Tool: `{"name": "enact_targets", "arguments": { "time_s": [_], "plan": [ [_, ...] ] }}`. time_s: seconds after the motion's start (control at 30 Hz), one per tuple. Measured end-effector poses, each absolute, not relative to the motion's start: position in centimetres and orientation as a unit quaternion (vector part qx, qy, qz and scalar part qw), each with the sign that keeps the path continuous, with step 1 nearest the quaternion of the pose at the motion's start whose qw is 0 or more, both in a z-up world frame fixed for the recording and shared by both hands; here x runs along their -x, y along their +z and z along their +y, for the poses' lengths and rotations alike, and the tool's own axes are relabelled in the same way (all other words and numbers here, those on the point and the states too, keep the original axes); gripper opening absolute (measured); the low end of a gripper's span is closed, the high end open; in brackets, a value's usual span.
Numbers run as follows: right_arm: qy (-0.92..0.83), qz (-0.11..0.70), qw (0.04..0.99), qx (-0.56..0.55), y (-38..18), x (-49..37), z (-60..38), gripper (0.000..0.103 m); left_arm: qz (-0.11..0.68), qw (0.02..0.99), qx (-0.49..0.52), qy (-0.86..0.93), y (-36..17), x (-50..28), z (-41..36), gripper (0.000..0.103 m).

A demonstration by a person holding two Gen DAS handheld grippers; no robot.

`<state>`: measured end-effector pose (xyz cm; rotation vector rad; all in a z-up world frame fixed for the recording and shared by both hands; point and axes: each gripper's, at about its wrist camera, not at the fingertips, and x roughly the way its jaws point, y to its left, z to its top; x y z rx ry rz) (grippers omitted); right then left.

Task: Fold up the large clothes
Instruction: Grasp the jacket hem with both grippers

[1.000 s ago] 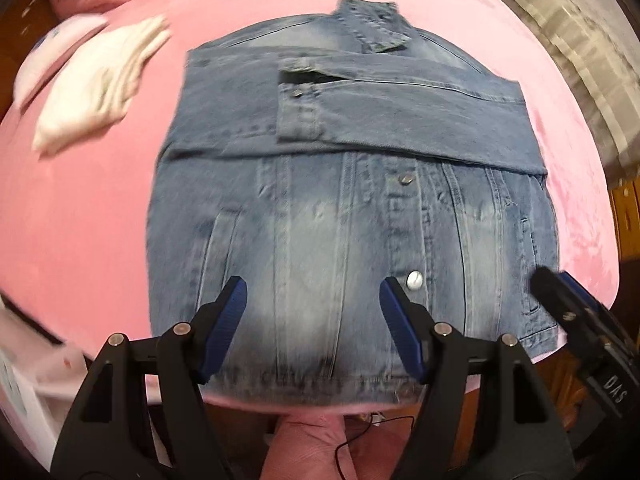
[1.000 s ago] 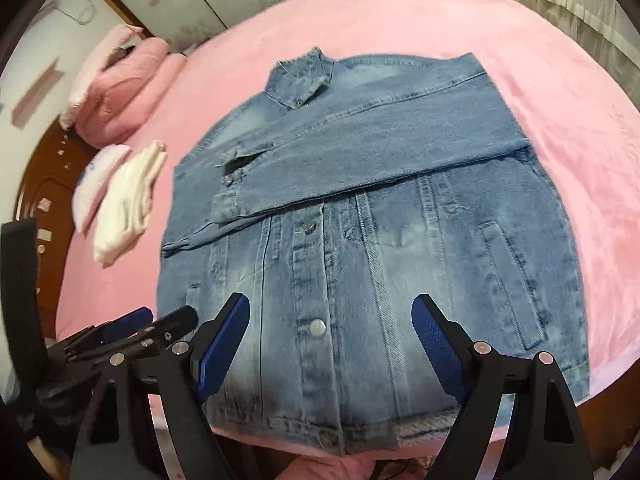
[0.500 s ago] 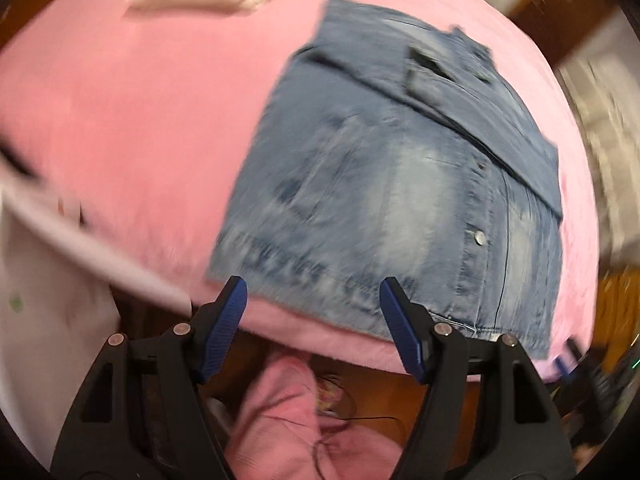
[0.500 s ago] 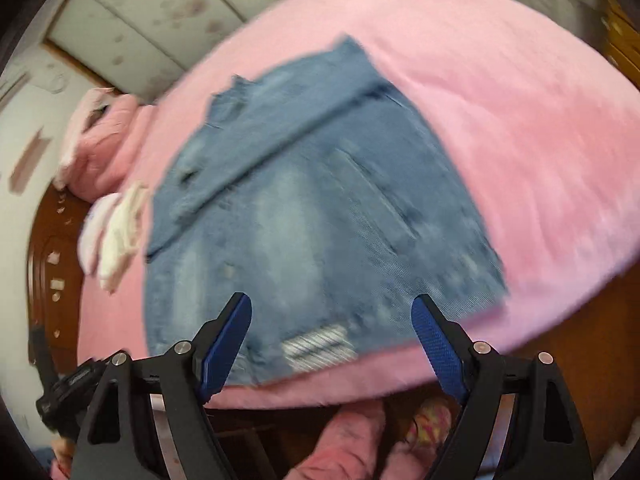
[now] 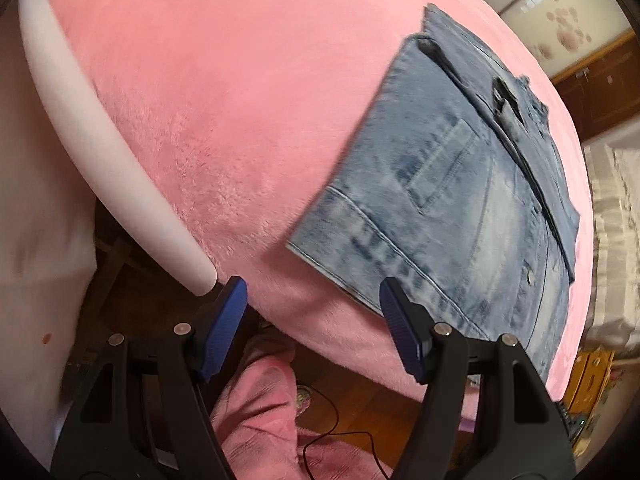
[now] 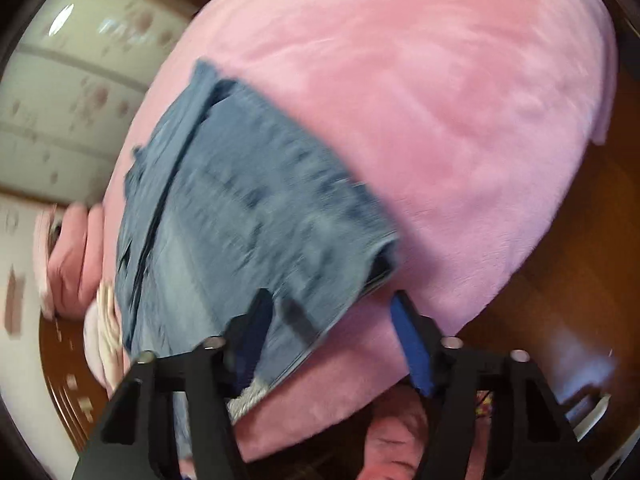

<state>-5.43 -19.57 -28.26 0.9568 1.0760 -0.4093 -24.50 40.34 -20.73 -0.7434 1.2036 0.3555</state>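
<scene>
Jacket [image 5: 460,200] flat on pink blanket [image 5: 224,120], sleeve folded across.
Left gripper [image 5: 312,332] stands apart at six o'clock below the hem corner; right gripper [image 6: 328,344] is closing around the blurred hem corner, pads not yet pressing.

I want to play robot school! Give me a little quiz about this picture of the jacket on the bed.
1. True or false: the left gripper is holding the denim jacket.
2. What colour is the blanket under the jacket? A green, B pink, C white.
3. Fill the gap: near the jacket's hem shines a small metal ____.

Key: 1 false: the fingers stand open with nothing between them. 2 B. 3 button.
</scene>
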Motion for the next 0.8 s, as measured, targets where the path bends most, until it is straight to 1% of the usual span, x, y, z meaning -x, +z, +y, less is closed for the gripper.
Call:
{"name": "enact_targets", "arguments": {
  "time_s": [0.03,0.17,0.3,0.33,0.4,0.5,0.57,0.6,0.63,0.67,0.73,0.8],
  "plan": [
    [-0.183,0.484,0.731,-0.446,-28.5,5.4,-19.9,0.047,0.547,0.743,0.348,0.164,-21.1,24.5,40.6,0.065],
    [-0.187,0.488,0.728,-0.444,-29.1,5.1,-20.2,0.047,0.528,0.735,0.395,0.160,-22.3,24.0,41.3,0.060],
    [-0.188,0.489,0.729,-0.440,-29.3,4.6,-20.1,0.047,0.526,0.742,0.383,0.162,-22.4,22.2,41.1,0.058],
    [-0.188,0.489,0.729,-0.440,-29.5,4.6,-20.2,0.047,0.531,0.739,0.379,0.167,-22.4,21.7,41.0,0.056],
    [-0.187,0.489,0.730,-0.439,-29.6,4.3,-20.2,0.047,0.543,0.729,0.375,0.184,-22.5,20.9,40.6,0.055],
    [-0.189,0.487,0.731,-0.438,-29.7,4.0,-20.2,0.046,0.557,0.717,0.368,0.201,-22.1,20.2,39.7,0.045],
    [-0.183,0.481,0.731,-0.448,-29.3,4.0,-20.1,0.036,0.562,0.715,0.364,0.199,-21.6,19.9,38.9,0.031],
    [-0.181,0.476,0.730,-0.456,-28.9,4.2,-20.0,0.030,0.564,0.718,0.357,0.197,-21.2,19.8,38.5,0.028],
    [-0.179,0.473,0.730,-0.459,-28.6,4.1,-19.9,0.026,0.564,0.723,0.348,0.195,-20.8,19.6,38.0,0.023],
    [-0.177,0.471,0.731,-0.462,-28.2,4.0,-19.8,0.024,0.561,0.734,0.335,0.186,-20.1,19.4,37.3,0.016],
    [-0.166,0.469,0.735,-0.461,-27.0,3.4,-19.4,0.017,0.559,0.747,0.315,0.174,-19.0,19.0,36.1,0.015],
    [-0.151,0.464,0.740,-0.463,-25.9,2.7,-19.0,0.016,0.555,0.758,0.308,0.148,-17.6,18.1,35.1,0.014]
  ]
}}
